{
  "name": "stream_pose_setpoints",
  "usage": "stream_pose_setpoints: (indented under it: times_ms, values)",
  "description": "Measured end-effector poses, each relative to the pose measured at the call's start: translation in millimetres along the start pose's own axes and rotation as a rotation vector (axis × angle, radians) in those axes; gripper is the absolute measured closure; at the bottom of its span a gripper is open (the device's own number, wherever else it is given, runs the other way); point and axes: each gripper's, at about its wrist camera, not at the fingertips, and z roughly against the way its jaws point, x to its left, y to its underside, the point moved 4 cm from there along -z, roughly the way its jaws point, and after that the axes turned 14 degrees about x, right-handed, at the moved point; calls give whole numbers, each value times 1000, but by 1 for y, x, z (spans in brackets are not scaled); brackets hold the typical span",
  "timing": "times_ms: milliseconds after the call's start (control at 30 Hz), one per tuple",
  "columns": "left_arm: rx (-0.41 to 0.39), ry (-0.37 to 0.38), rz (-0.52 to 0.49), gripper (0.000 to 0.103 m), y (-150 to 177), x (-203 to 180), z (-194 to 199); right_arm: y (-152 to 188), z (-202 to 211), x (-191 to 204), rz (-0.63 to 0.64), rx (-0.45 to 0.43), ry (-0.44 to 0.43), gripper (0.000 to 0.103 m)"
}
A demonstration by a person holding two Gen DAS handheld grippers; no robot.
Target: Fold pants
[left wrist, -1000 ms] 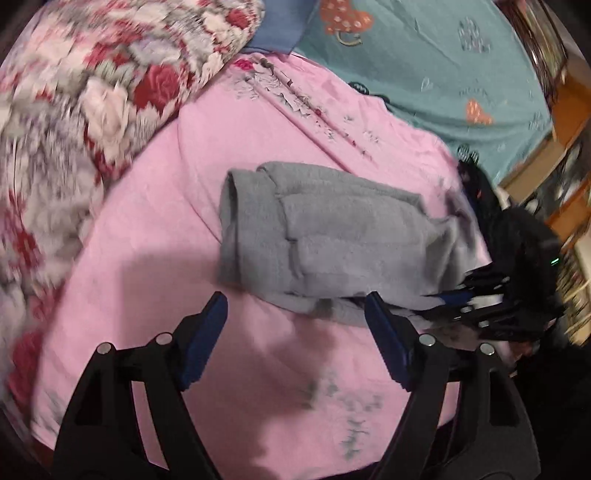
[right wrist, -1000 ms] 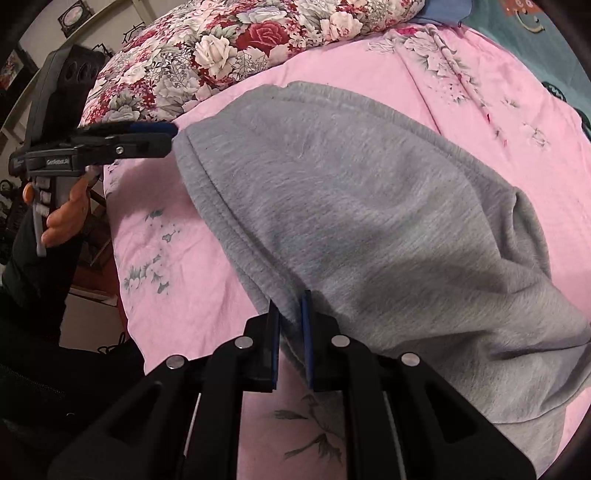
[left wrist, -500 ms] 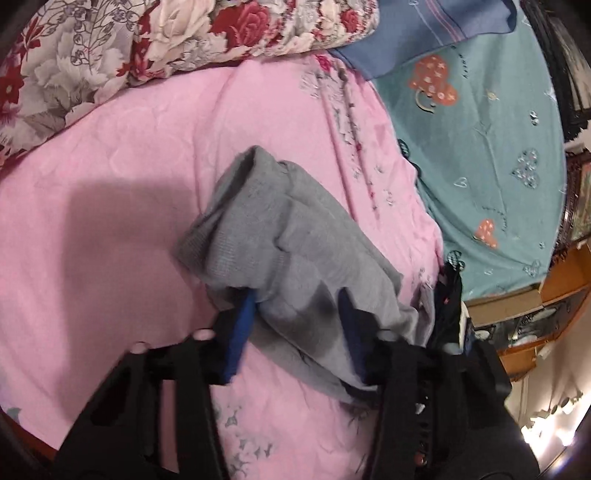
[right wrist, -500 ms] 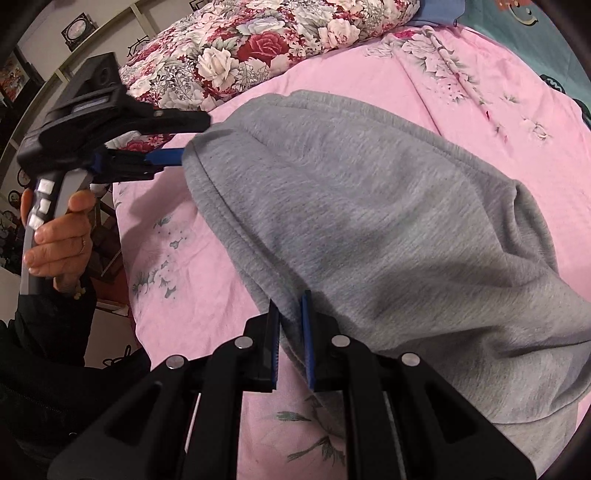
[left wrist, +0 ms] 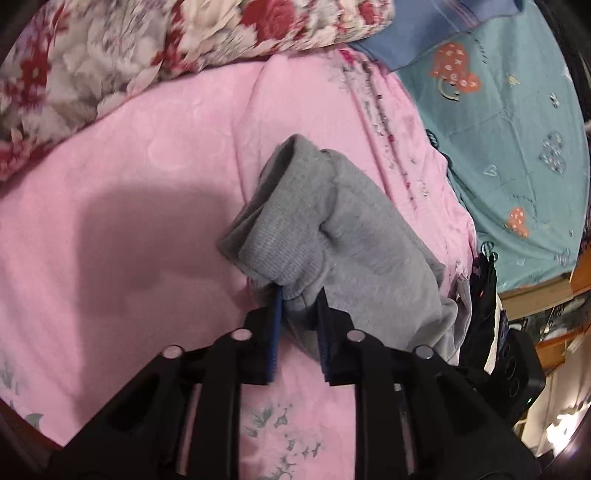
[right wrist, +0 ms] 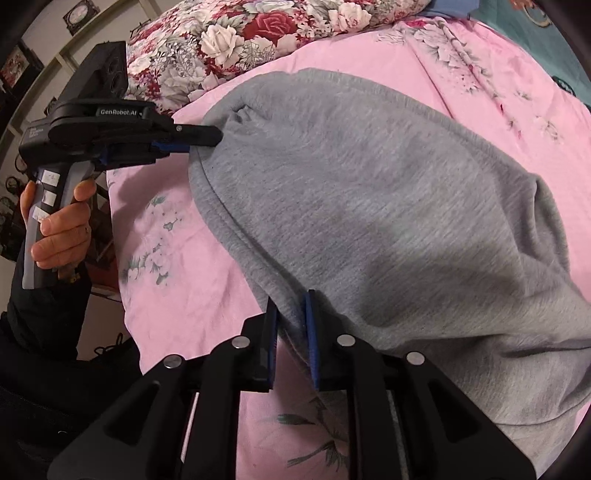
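Pink floral bedsheet (right wrist: 177,280) covers the bed, with a red-and-white rose-print quilt (right wrist: 258,33) bunched at twelve o'clock and a teal heart-print blanket (left wrist: 509,122) off toward two o'clock in the left wrist view. On the sheet lie the grey knit sweatpants (right wrist: 369,206), partly folded into a thick bundle. Both tools grip the near hem: the left gripper (left wrist: 298,325) is clamped on a ribbed corner of the cloth, and the right gripper (right wrist: 291,343) is pinched on the seamed edge further along. In the right wrist view the left tool bites the fabric at about ten o'clock while a bare hand (right wrist: 61,229) holds its handle. The step in hand looks like carrying this edge over for another fold; doing it well likely means lifting both corners evenly, keeping the hem taut between them, and laying it square onto the far edge so no layer slips out. The bundle's long axis runs from roughly ten o'clock to four o'clock in the right wrist view, its rounded folded end pointing toward twelve.
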Motion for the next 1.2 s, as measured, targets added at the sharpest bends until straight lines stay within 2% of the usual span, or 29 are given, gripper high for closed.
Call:
stream_pose_setpoints:
  times_ms: [33, 67, 133, 200, 267, 300, 333, 367, 400, 433, 467, 500, 567, 600, 633, 700, 767, 800, 900, 933, 1000, 1067, 1133, 1200]
  values:
    - [-13, -30, -22, 46, 2, -5, 8, 0, 3, 2, 8, 8, -5, 75]
    - [-49, -60, -40, 41, 6, -10, 19, 0, 9, 7, 23, 12, -26, 74]
    - [-99, -86, -101, 41, 15, -23, 40, -2, 23, 13, 42, -17, -37, 73]
    - [-138, -90, -131, 41, 19, -36, 56, -6, 40, 17, 42, -72, -89, 73]
    - [-159, -77, -161, 41, 16, -52, 60, -17, 46, 13, -6, -121, -79, 83]
    - [-153, -71, -178, 41, 13, -60, 54, -22, 42, 11, -17, -119, -64, 94]
    - [-141, -74, -184, 42, 10, -65, 46, -27, 32, 10, -26, -95, -64, 96]
    - [-122, -79, -187, 45, 5, -69, 35, -29, 22, 9, -37, -69, -74, 96]
    - [-91, -79, -190, 60, 2, -71, 20, -30, 8, 7, -51, -32, -84, 97]
    - [-38, -84, -186, 86, -2, -71, 0, -31, -4, 5, -65, -5, -91, 97]
    - [16, -104, -169, 97, -5, -68, -19, -29, -8, 3, -88, -11, -109, 97]
    - [53, -128, -152, 101, -7, -64, -33, -28, -3, 0, -111, -15, -120, 96]
    - [72, -172, -148, 101, -8, -58, -52, -19, 20, -12, -157, -9, -102, 94]
    - [73, -183, -155, 101, -7, -57, -54, -15, 40, -23, -176, -41, -73, 85]
    - [75, -191, -162, 100, -8, -57, -56, -9, 65, -39, -212, -86, -16, 65]
    - [85, -181, -164, 100, -10, -55, -58, 4, 112, -85, -343, -159, 111, 45]
    - [91, -160, -164, 100, -12, -50, -64, 17, 144, -139, -503, -166, 209, 45]
    - [88, -151, -164, 100, -12, -48, -65, 26, 157, -181, -624, -132, 264, 45]
    - [74, -158, -185, 100, -12, -50, -65, 54, 171, -286, -922, -20, 358, 45]
    - [67, -169, -198, 100, -12, -51, -66, 63, 172, -320, -1004, 26, 386, 45]
    - [58, -180, -217, 100, -11, -54, -67, 71, 166, -363, -1086, 94, 388, 45]
    - [58, -178, -232, 100, -12, -53, -67, 71, 159, -387, -1140, 139, 377, 45]
    - [59, -164, -242, 100, -13, -53, -68, 63, 150, -394, -1152, 152, 361, 45]
    - [60, -153, -249, 100, -14, -52, -69, 48, 141, -393, -1133, 190, 404, 45]
